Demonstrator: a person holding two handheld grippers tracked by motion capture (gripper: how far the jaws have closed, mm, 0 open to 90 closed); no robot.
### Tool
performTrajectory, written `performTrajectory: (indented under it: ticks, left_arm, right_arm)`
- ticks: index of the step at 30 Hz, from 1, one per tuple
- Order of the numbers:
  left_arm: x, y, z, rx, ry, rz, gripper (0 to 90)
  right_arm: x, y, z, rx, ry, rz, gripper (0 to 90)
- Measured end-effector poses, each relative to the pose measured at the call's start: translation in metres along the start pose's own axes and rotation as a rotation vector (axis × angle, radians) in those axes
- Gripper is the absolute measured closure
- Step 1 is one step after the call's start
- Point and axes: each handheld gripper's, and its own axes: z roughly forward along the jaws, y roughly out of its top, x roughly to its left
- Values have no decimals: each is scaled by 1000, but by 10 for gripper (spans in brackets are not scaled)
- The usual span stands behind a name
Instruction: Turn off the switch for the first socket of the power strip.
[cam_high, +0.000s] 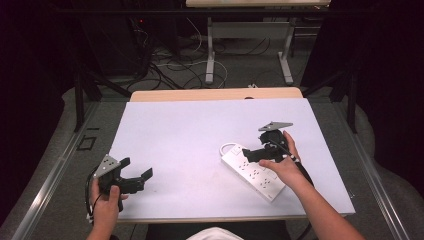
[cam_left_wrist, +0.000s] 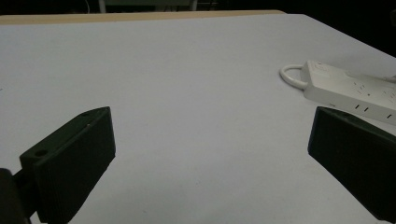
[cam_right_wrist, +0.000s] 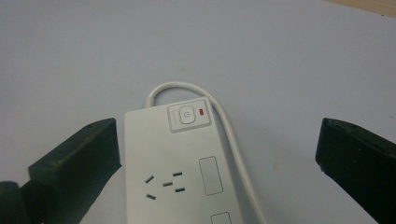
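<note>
While you're holding the right tongs (cam_right_wrist: 217, 154) spread wide over the power strip (cam_right_wrist: 182, 163) on the worktop (cam_high: 190, 130), its cable (cam_right_wrist: 233, 140) is looping just beside the right jaw and risking a snag. Your left tongs (cam_high: 136, 176) are sitting wide and empty, well apart. I'm not spotting any brand, just a power symbol on the switch (cam_right_wrist: 186, 115).

Left gripper (cam_high: 136, 176) and right gripper (cam_high: 253, 154) both agape

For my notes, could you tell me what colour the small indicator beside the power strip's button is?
Red, on the white power strip; clearest in the right gripper view.
</note>
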Motion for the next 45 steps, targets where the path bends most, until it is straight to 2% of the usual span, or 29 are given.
performTrajectory:
  ticks: [4,12,24,30,40,45]
  left_arm:
    - [0,0,0,1,0,-1,6]
    - [0,0,0,2,0,0,6]
    - [0,0,0,2,2,-1,6]
    - [0,0,0,3,4,-1,6]
    - [1,0,0,3,6,0,6]
    - [1,0,0,6,8,0,6]
  right_arm:
    - [-1,-3,-4,-15,-18,-5,0]
    - [-7,-11,-14,-48,-32,19,0]
    - [-28,-26,-34,-93,-73,67,0]
    - [-42,-34,-46,-122,-88,109,9]
    - [-62,-53,-56,-133,-141,169,16]
    - [-70,-64,-58,-133,-158,184,16]
